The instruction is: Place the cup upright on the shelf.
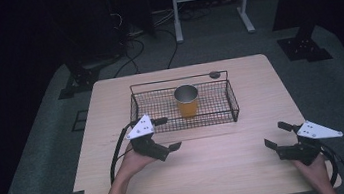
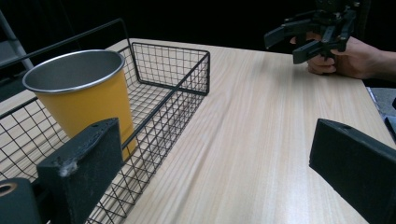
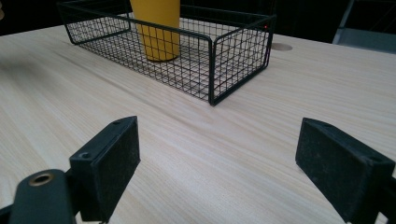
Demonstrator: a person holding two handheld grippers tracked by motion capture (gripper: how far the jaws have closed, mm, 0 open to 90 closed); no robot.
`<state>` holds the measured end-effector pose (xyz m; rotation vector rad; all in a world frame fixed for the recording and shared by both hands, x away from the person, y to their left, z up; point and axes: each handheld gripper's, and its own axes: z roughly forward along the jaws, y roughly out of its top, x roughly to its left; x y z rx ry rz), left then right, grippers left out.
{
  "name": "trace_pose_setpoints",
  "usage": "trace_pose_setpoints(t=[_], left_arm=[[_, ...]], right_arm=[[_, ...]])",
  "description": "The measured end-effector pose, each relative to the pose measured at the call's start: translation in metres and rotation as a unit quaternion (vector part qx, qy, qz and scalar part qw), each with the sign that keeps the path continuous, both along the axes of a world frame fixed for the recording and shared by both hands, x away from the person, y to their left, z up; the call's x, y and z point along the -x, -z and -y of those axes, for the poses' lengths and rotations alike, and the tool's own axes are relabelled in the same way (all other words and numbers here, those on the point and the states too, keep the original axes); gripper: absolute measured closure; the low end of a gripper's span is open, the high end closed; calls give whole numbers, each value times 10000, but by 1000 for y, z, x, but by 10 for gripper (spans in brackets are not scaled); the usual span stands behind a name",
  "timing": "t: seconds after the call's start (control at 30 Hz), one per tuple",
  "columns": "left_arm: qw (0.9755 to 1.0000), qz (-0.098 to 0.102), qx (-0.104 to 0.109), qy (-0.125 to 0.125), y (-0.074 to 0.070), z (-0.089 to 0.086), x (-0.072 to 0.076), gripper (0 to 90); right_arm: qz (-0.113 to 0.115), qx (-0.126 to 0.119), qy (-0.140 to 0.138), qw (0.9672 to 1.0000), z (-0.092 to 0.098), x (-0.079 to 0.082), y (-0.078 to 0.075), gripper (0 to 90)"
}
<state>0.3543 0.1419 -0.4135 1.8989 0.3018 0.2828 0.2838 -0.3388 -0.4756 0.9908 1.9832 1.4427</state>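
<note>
A yellow cup with a metal rim stands upright inside a black wire basket on the far half of the wooden table. My left gripper hovers just in front of the basket's near left corner, open and holding nothing. In the left gripper view the cup is close on the left behind the basket wall, and the other gripper shows far off. My right gripper is open near the table's front right corner. From there the cup and basket lie ahead.
A small round dark grommet sits in the table just behind the basket. Beyond the table are a white metal stand, cables on the floor and dark equipment bases. Bare wood stretches between the two grippers.
</note>
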Motion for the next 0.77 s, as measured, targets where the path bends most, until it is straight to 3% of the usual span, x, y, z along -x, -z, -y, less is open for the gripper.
trace_pose_setpoints(t=[0.77], left_arm=[[10000, 49, 71, 33, 7, -3, 22, 19]], right_arm=[[15, 7, -14, 10000, 0, 0, 0, 127]])
